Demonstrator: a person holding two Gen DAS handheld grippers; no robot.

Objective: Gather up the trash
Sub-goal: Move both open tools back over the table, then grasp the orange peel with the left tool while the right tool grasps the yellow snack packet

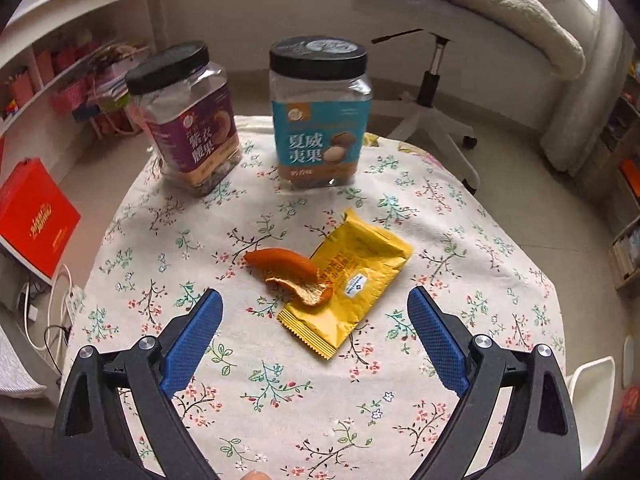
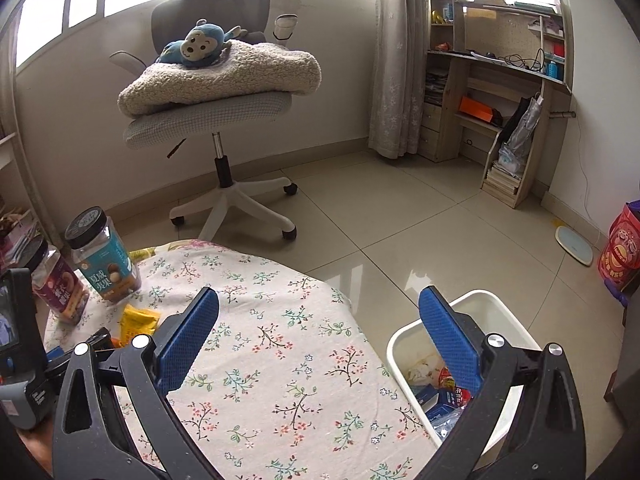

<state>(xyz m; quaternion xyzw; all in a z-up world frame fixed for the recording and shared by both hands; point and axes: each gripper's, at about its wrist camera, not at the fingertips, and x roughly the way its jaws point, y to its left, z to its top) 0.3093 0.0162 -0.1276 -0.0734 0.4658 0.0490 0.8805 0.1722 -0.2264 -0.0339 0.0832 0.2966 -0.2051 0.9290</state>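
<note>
Tablecloth (image 1: 280, 380): peel (image 1: 294, 276) beyond fingers (image 1: 192, 344)

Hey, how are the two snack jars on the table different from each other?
The purple-label jar leans in the left wrist view; the blue-label jar stands upright. Purple jar's lid is plain black; blue jar's carries a round sticker. Both are clear plastic, black-lidded, on the floral tablecloth.

Bare cloth lies ahead of the left tongs (image 1: 315, 298) up to the orange peel (image 1: 294, 276) and yellow wrapper (image 1: 352, 280). Two jars (image 1: 320, 116) block the surface's (image 1: 460, 240) far edge. The white bin (image 2: 404, 344) stands just beside the surface.
</note>
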